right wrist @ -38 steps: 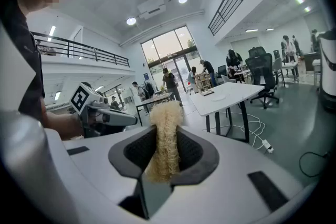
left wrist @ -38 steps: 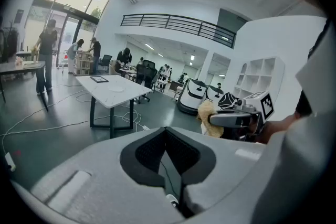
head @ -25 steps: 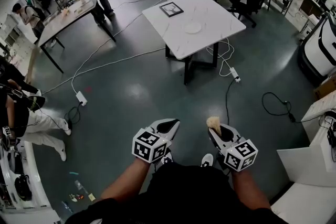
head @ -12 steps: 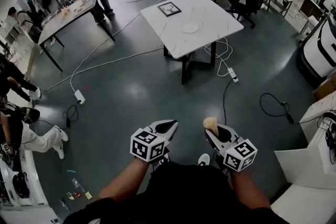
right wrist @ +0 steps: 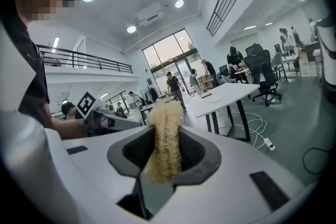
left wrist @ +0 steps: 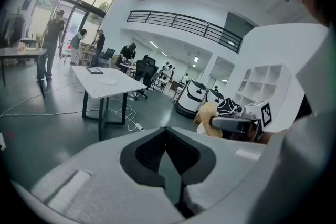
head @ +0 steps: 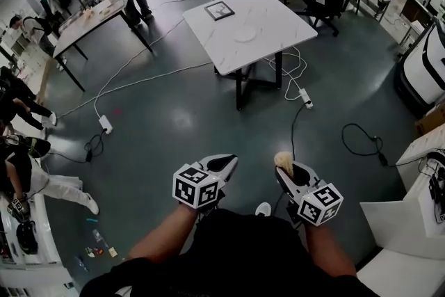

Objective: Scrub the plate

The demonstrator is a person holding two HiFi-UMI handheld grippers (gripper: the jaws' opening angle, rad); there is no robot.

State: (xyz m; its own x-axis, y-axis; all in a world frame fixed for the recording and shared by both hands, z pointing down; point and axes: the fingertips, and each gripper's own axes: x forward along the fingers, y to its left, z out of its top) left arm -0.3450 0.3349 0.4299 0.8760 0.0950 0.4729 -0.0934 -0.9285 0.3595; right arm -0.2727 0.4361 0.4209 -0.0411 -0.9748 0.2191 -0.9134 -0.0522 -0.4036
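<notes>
**Item 1. Plate (head: 245, 33).** A pale, round, shallow piece. It lay flat near the middle of the white bench (head: 278, 45), at 12 o'clock in the head view, well apart from both grippers across open floor. A framed marker card (head: 218, 10) sat near it at its 11 o'clock.
- Handling (judged): rigid and light, probably smooth-surfaced. It would likely slide on the slick benchtop under a sideways scrub, and could chip if knocked off the edge.
- Where to hold (judged): the near rim, pinched or pressed down, which would leave the face free for scrubbing.

**Item 2. Right gripper (head: 284, 165).** Located at 5 o'clock in the head view. Its fingers were clamped on a fibrous scrubber (right wrist: 165, 139), a tan, shaggy pad that stood up past the fingertips.
- Handling (judged): soft, springy and compressible. It was gripped low, so the free end would flex against the plate.

**Item 3. Left gripper (head: 222, 165).** Located at 6 o'clock in the head view, beside the right gripper. Its fingers were drawn together at the tips with nothing between them.
- Use (judged): available to steady the plate, but it would need to spread first.

**Status (judged).** Scrubbing had not begun, as no tool was touching the plate.
</notes>
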